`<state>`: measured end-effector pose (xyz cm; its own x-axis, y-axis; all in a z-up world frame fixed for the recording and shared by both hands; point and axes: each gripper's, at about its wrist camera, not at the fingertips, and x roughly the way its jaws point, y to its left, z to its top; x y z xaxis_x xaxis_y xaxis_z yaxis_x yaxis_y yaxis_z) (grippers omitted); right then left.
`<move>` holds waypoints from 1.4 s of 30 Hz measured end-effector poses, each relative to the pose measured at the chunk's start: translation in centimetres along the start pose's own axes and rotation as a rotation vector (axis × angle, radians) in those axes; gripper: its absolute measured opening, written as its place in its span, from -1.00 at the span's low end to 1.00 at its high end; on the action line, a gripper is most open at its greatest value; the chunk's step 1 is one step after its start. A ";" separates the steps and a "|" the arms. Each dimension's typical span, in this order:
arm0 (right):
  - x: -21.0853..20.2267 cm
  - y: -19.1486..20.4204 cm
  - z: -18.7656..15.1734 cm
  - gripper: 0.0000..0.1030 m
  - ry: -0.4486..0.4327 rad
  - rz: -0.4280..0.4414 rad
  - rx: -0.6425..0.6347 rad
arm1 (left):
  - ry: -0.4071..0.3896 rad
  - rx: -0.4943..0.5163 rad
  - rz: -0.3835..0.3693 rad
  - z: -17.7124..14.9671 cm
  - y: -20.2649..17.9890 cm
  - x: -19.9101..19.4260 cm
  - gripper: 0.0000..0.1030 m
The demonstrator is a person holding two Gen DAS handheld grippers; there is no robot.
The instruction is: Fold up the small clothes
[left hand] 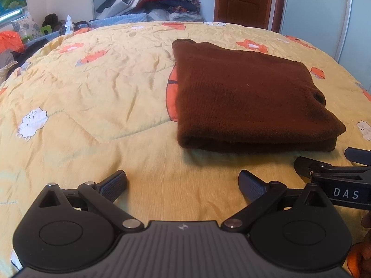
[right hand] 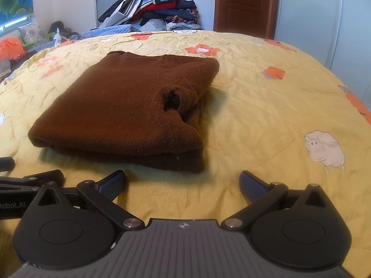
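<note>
Yellow quilted bed (left hand: 92, 88) w/ folded brown sweater (left hand: 243, 97) on top.

- The bed (left hand: 92, 92) is seen from low and close in both views, facing the door (right hand: 241, 4).
- The brown cloth (left hand: 243, 97) is shared.

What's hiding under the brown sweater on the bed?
The brown sweater lies folded on the yellow quilt. An orange patch of the quilt's print peeks out from under its left edge. The rest of that picture is covered, so what it shows can't be told.
</note>
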<state>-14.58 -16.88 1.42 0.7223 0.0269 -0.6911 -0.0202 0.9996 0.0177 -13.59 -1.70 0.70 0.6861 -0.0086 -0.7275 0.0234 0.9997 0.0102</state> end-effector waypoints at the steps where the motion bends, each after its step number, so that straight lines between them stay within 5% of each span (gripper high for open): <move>1: 0.0 0.0 0.1 1.00 0.002 0.000 0.000 | 0.004 -0.002 0.002 0.0 0.0 0.0 1.00; 42: 0.2 0.2 0.8 1.00 0.080 -0.011 0.008 | 0.050 -0.017 -0.002 0.6 0.1 0.2 1.00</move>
<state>-13.90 -16.69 1.87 0.6650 0.0162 -0.7467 -0.0070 0.9999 0.0155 -13.03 -1.57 1.01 0.6487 -0.0095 -0.7610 0.0117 0.9999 -0.0025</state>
